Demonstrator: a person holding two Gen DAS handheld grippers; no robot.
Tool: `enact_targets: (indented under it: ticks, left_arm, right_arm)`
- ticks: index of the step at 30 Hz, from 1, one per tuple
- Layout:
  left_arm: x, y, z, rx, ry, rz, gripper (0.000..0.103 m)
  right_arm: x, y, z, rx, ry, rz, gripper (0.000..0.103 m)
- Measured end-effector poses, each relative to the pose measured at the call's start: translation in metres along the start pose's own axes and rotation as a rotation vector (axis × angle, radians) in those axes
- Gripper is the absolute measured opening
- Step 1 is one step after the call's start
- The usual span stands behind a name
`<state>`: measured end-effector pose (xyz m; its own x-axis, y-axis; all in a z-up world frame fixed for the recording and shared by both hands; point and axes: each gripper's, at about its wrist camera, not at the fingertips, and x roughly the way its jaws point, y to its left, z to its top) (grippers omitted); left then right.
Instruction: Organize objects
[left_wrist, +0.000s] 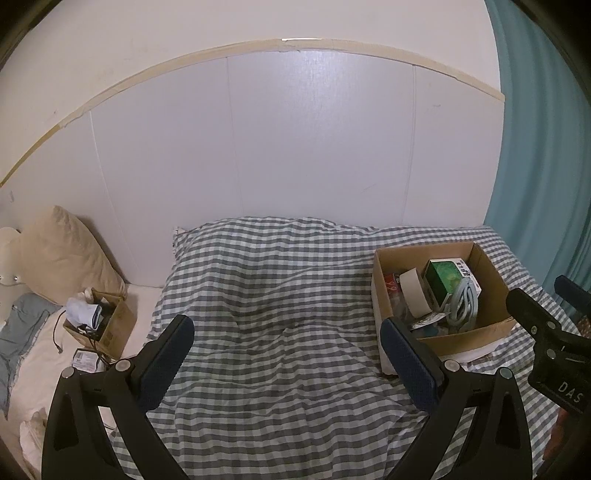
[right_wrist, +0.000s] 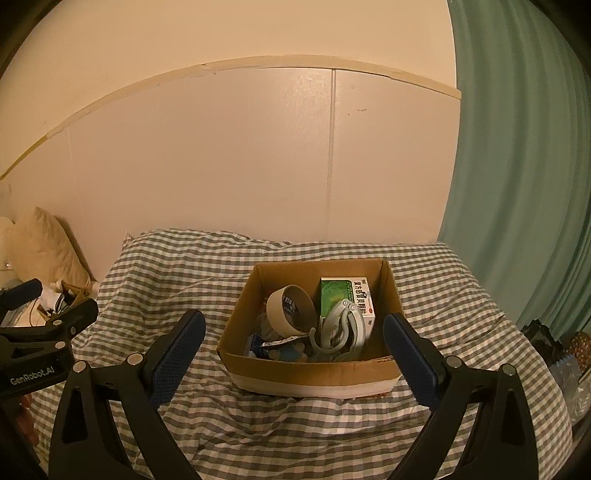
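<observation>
An open cardboard box (right_wrist: 306, 369) stands on the checked bedspread (right_wrist: 177, 273). It holds a roll of beige tape (right_wrist: 291, 308), a green and white medicine box (right_wrist: 347, 299), a grey coiled cable (right_wrist: 341, 330) and small packets. The box also shows in the left wrist view (left_wrist: 487, 269) at the right. My right gripper (right_wrist: 293, 330) is open and empty, its fingers either side of the box's near wall. My left gripper (left_wrist: 286, 334) is open and empty over bare bedspread (left_wrist: 277, 295), left of the box.
A smaller cardboard box (left_wrist: 114, 325) with cables and white items sits at the far left beside a beige pillow (left_wrist: 62, 254). A white headboard wall (left_wrist: 295, 147) runs behind the bed. A teal curtain (right_wrist: 524, 184) hangs at the right.
</observation>
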<state>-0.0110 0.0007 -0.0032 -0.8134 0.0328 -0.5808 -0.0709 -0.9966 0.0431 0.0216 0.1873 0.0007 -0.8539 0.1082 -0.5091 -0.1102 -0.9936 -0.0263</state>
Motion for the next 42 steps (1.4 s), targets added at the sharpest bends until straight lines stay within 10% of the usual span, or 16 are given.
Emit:
enact_targets:
  ticks: [42]
  left_arm:
    - [0.007, 0.008, -0.006, -0.011, 0.013, 0.033, 0.103]
  right_arm:
    - [0.022, 0.007, -0.005, 0.0, 0.024, 0.02, 0.101]
